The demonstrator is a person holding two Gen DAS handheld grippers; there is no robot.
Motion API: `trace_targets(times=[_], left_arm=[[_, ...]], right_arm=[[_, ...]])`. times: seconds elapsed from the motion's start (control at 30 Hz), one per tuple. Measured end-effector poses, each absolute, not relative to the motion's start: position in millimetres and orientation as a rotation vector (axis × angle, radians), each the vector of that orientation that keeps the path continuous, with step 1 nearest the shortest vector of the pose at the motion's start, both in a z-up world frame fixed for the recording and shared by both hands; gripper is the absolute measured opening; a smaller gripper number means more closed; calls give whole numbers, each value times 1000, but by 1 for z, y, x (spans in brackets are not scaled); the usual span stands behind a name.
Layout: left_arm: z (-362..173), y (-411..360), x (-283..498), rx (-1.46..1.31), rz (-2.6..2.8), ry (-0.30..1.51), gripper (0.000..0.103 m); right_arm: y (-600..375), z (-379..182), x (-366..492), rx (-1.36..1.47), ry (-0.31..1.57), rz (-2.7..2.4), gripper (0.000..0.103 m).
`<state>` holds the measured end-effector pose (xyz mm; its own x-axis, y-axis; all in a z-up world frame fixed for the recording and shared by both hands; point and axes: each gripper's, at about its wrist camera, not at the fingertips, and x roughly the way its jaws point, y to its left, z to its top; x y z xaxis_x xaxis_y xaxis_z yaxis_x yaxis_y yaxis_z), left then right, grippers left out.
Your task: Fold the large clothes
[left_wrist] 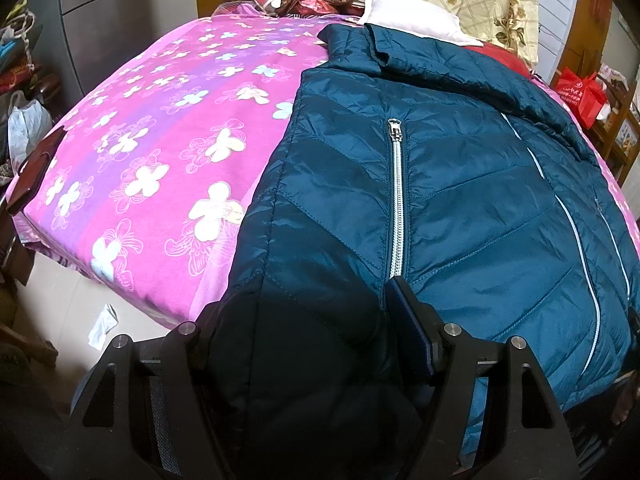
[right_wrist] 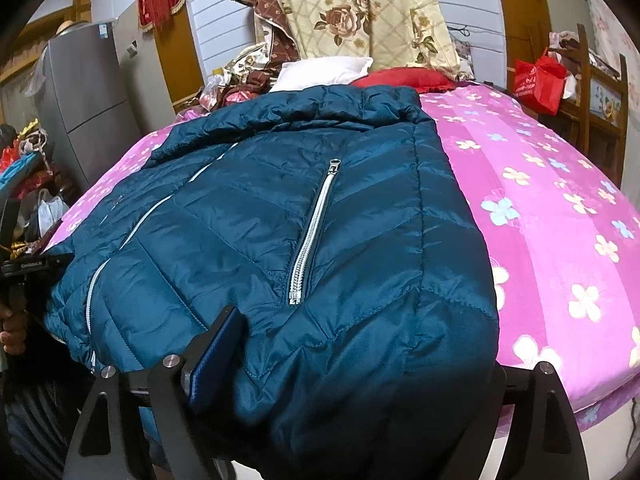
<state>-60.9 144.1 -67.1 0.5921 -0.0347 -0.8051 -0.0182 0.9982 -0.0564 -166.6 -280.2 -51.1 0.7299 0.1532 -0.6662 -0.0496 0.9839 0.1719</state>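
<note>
A teal quilted puffer jacket (left_wrist: pixel 460 184) lies front up on a bed with a pink flowered cover (left_wrist: pixel 160 152), sleeves folded in, collar at the far end. Silver pocket zippers (left_wrist: pixel 397 200) run along its front. My left gripper (left_wrist: pixel 316 320) is shut on the jacket's hem near its left corner; the fabric bunches between the fingers. The jacket also fills the right wrist view (right_wrist: pixel 300 232). My right gripper (right_wrist: pixel 352 352) is shut on the hem near the right corner; its right finger is hidden under the fabric.
A white pillow (left_wrist: pixel 408 12), a red cushion (right_wrist: pixel 400 78) and a floral quilt (right_wrist: pixel 360 12) pile at the bed's head. A red bag (right_wrist: pixel 538 82) hangs on a wooden rack at the right. A grey cabinet (right_wrist: pixel 80 100) and clutter stand left.
</note>
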Motion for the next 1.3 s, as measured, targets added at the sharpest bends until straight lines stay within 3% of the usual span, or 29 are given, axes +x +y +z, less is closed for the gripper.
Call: trace_targets(times=[0.17,0.33,0.47,0.57,0.73,0.9,1.3], left_arm=[[-67,144,-61,-61,-12,937,71],[-67,144,-62,-61,-32,927,64],[-65,139,-65,-62,-65,917,41],[-64,133,-65,-38,-58,909,31],[-64,134,-63,-27,-61,912,30],[-64,133,-63,-28,-58,911,30],[-65,133,-64,-24,-61,903,31]], right_arm=[[-280,-51,-167,141,744,109,85],[-280,-50,-166,145,753,92,85],[-277,-48,-164,154,780,33,84],[-275,-47,-163,158,796,-4,84],[-275,-45,-160,165,836,-34,81],[-272,-41,-159,167,868,-54,61],[-267,-42,-159,129,883,-78,60]])
